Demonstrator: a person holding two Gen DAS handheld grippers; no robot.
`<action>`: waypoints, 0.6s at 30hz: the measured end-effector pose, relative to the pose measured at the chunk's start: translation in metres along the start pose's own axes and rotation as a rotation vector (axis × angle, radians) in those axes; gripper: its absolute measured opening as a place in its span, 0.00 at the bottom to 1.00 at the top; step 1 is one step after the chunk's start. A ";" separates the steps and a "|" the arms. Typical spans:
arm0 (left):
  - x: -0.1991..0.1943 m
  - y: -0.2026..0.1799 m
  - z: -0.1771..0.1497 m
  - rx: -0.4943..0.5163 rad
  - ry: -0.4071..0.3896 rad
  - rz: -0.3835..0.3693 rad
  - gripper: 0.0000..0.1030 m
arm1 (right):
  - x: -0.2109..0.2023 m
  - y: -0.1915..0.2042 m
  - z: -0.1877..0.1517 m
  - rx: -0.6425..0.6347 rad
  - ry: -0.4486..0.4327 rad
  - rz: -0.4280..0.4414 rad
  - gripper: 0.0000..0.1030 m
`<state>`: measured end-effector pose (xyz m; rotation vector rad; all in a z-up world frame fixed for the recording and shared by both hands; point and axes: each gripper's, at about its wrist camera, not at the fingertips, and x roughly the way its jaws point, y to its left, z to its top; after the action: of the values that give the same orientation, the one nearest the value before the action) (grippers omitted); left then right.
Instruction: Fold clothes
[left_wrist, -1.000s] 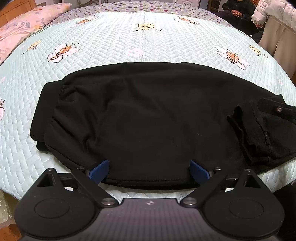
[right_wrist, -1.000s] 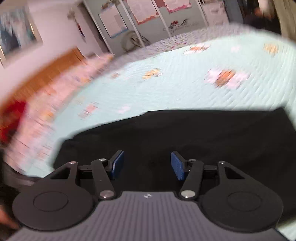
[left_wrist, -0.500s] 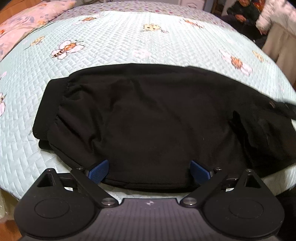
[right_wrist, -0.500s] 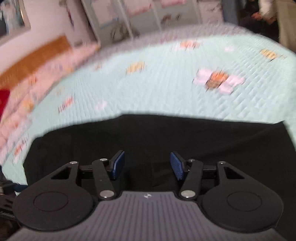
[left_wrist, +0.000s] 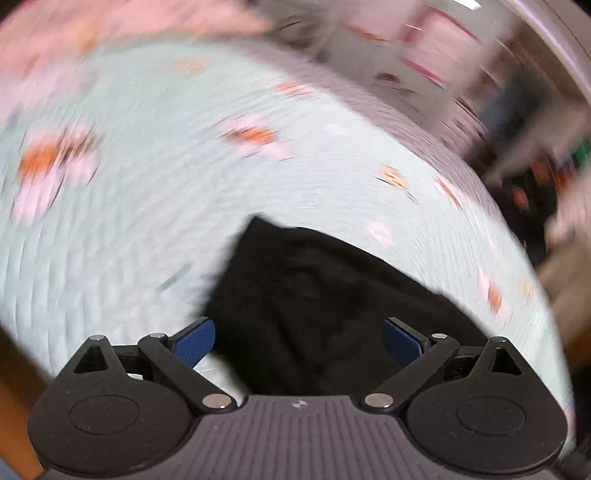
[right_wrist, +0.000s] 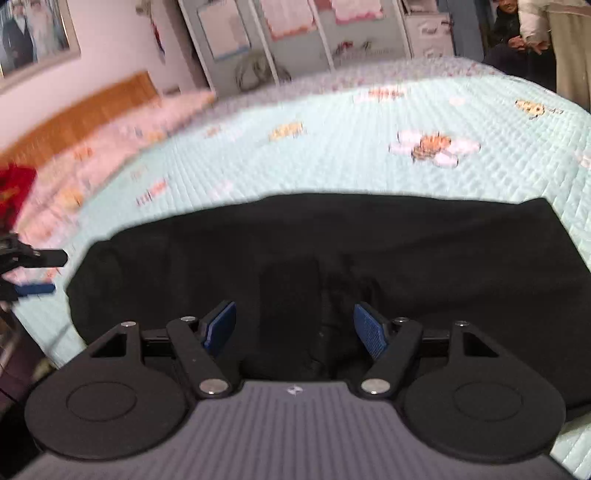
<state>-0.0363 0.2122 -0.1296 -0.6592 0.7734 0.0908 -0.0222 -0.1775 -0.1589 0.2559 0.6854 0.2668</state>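
Looking along our right gripper (right_wrist: 294, 328), we see its blue pads (right_wrist: 370, 333) spread and still widening, with nothing pinched; the black garment (right_wrist: 388, 258) lies under and between them, but whether the pads brush the cloth we cannot tell. The garment stretches across the lower half of this frame as one broad, mostly flat band, its far edge running from the left side to a squared corner at the right. It rests on the pale green quilted bedspread (right_wrist: 332, 155), which carries bee and flower prints. At the far left edge of the same frame our left gripper (right_wrist: 35, 271) shows as a black finger above a blue pad, parted, just off the garment's left end. A wooden headboard (right_wrist: 85, 118) and pink pillows (right_wrist: 122, 136) sit in the upper left, papered cupboard doors along the top, and people (right_wrist: 535, 40) stand in the upper right corner.

From the left wrist view the picture is badly smeared. Our left gripper (left_wrist: 298, 341) has its pads (left_wrist: 195, 341) spread wide and gripping nothing. A pointed end of the garment (left_wrist: 314, 295) fills the lower centre, reaching up toward the middle of the frame, with bedspread (left_wrist: 147, 184) all around it.
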 end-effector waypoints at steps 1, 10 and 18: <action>0.001 0.017 0.007 -0.081 0.014 -0.025 0.94 | -0.004 0.000 0.000 0.007 -0.013 0.008 0.70; 0.024 0.056 0.001 -0.305 0.067 -0.083 0.95 | -0.015 -0.003 -0.018 0.008 0.028 0.018 0.71; 0.051 0.068 -0.007 -0.414 0.013 -0.150 0.99 | -0.023 0.001 -0.022 0.017 0.025 0.013 0.71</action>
<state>-0.0251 0.2539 -0.2026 -1.1091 0.7207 0.1103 -0.0536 -0.1813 -0.1611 0.2740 0.7109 0.2771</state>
